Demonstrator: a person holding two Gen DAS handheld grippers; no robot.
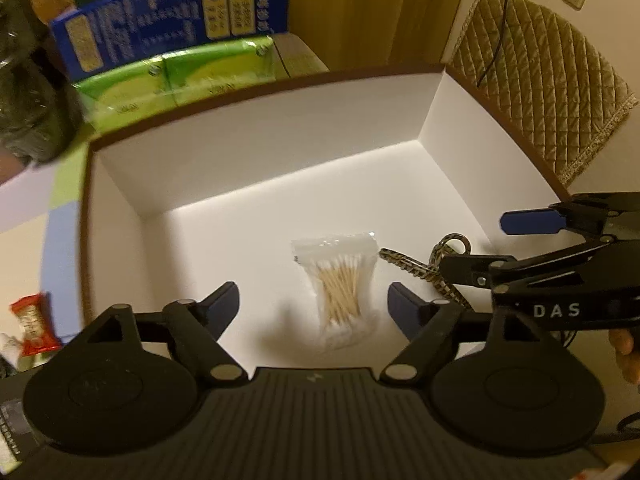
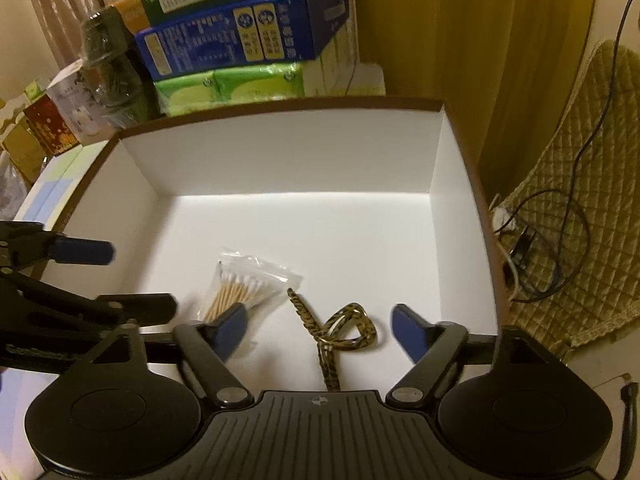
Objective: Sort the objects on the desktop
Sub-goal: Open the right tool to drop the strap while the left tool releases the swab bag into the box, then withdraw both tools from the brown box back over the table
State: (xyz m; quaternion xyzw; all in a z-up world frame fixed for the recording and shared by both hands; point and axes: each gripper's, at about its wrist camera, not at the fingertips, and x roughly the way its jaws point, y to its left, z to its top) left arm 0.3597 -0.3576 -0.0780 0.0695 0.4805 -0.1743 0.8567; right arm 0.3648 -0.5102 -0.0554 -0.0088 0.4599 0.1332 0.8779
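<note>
The left tool (image 1: 313, 300) stands wide over the white box (image 1: 256, 160), its blue pads clear of everything, and nothing is gripped between them. The bag of cotton swabs (image 1: 340, 284) lies flat on the box floor, seen between the two pads in the left wrist view, touching neither. At about 3 o'clock from the bag, just beside it, lies the patterned lanyard (image 1: 416, 268), curled into a loop on the same floor. The right tool (image 2: 320, 328) is likewise spread wide and holds nothing; in the right wrist view the lanyard's loop sits between its pads and its strap runs toward 6 o'clock under the tool body. From that view the bag lies at about 10 o'clock from the loop, partly hidden behind the left-hand pad. Each tool shows in the other's camera: the right one enters the left wrist view from 3 o'clock, and the left one enters the right wrist view from 9 o'clock. Beyond the box's far wall, toward 12 o'clock, stands a stack of boxes: a green tissue pack (image 2: 232, 88) beneath a blue carton (image 2: 240, 36). A quilted cushion (image 1: 540, 80) lies past the box at 2 o'clock.
</note>
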